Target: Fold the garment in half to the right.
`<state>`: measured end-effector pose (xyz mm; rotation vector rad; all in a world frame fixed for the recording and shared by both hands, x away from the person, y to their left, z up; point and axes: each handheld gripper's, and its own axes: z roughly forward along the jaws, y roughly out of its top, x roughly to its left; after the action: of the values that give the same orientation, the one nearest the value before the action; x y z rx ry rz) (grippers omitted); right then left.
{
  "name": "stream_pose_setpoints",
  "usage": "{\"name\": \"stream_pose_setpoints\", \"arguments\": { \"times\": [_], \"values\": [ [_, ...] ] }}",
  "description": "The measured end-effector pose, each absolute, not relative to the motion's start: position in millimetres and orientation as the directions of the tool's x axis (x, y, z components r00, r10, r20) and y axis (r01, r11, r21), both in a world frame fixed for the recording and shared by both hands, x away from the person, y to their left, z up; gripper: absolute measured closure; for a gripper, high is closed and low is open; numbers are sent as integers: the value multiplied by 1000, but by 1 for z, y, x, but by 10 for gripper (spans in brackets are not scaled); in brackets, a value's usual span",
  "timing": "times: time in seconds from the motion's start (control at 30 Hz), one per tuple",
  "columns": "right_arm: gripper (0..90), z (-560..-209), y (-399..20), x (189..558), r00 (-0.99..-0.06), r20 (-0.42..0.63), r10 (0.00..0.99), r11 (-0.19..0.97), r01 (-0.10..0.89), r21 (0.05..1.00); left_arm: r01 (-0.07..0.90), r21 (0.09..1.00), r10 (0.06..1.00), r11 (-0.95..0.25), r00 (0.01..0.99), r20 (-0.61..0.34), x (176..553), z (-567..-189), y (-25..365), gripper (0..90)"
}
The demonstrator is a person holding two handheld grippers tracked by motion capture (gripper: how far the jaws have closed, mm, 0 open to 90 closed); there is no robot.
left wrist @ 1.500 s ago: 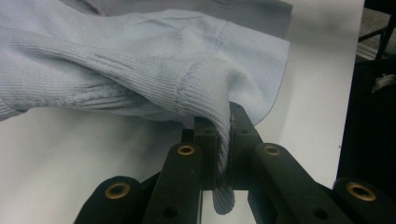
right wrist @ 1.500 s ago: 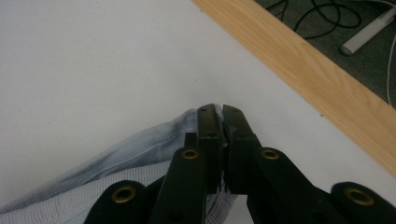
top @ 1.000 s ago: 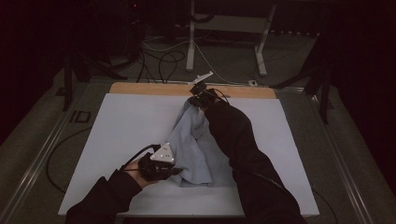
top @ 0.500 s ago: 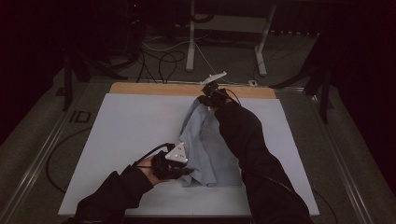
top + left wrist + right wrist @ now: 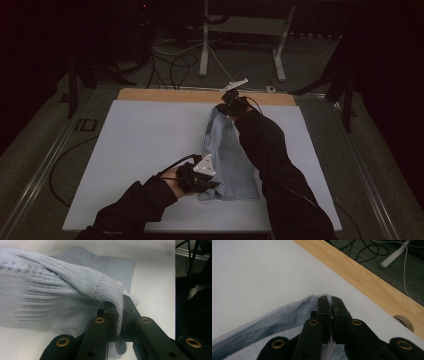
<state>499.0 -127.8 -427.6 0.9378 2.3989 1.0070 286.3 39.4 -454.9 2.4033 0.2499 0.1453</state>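
Observation:
A light blue knitted garment (image 5: 227, 155) lies folded lengthwise on the white table cover (image 5: 135, 145), running from near the front edge toward the wooden back strip. My left gripper (image 5: 202, 181) is shut on the garment's near ribbed hem (image 5: 110, 290); the cloth is pinched between its black jaws. My right gripper (image 5: 226, 104) is shut on the far corner of the garment (image 5: 312, 302), close to the wooden strip (image 5: 367, 282). A dark sleeve covers part of the garment's right side in the high view.
The bare wooden strip (image 5: 170, 95) runs along the table's far edge, with a round cable hole (image 5: 404, 322) in it. Beyond it stand a white desk frame (image 5: 205, 45) and loose cables (image 5: 175, 65) on the floor. Metal rails border the table's left and right.
Both grippers have moved to the right with the garment held between them, carrying the fold across. The garment now lies narrower and further right on the cover.

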Motion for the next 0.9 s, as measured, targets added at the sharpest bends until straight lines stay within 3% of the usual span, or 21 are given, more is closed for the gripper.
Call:
{"name": "stream_pose_setpoints", "arguments": {
  "times": [0.9],
  "values": [
    [866, -447, -149, 509, -732, -27, 681, 509, 445, 737, 73, 601, 138, -796, 988, 63, 305, -481, -33, 866]
  ]
}}
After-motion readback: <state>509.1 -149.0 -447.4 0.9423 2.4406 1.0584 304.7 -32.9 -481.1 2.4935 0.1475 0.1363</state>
